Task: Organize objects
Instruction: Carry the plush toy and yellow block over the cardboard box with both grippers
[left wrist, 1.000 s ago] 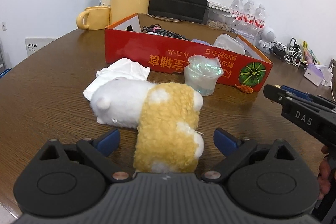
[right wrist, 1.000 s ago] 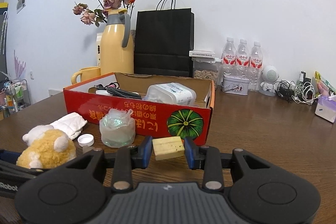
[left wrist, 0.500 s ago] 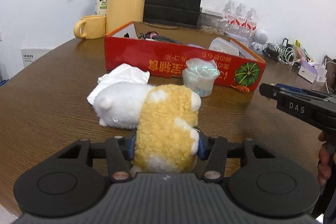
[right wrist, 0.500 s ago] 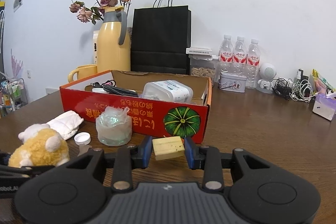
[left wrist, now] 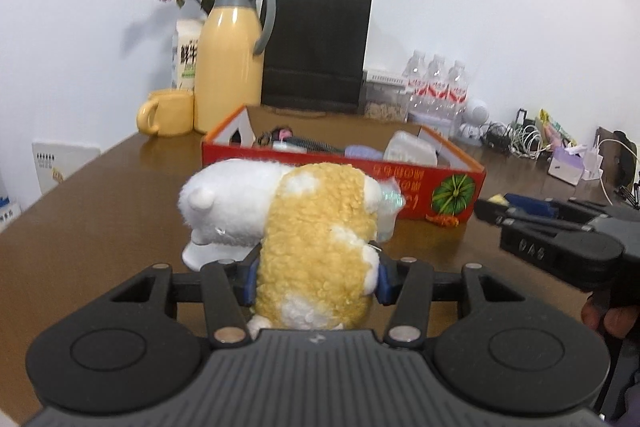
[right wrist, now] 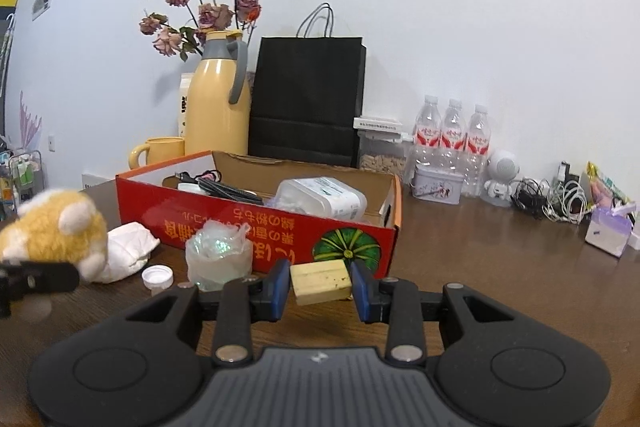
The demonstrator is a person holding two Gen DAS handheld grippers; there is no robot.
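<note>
The plush toy (left wrist: pixel 316 239) is clamped at its yellow body between the blue fingers (left wrist: pixel 250 277) of the left gripper (left wrist: pixel 316 277), which have just closed on it, and is held clear of the brown bench (left wrist: pixel 100 227). A yellow block (right wrist: pixel 320 281) is pinched between the partly closed fingers of the right gripper (right wrist: pixel 320 285). Ahead, the open red box (right wrist: pixel 256 231) is seen, with a black cable and a plastic container inside. Before its front wall a clear plastic cup (right wrist: pixel 218 255), a crumpled white tissue (right wrist: pixel 128 247) and a small white cap (right wrist: pixel 157 275) lie on the bench. Behind the box stand a yellow jug (left wrist: pixel 230 59), a mug (left wrist: pixel 166 113) and a black paper bag (left wrist: pixel 316 47).
</note>
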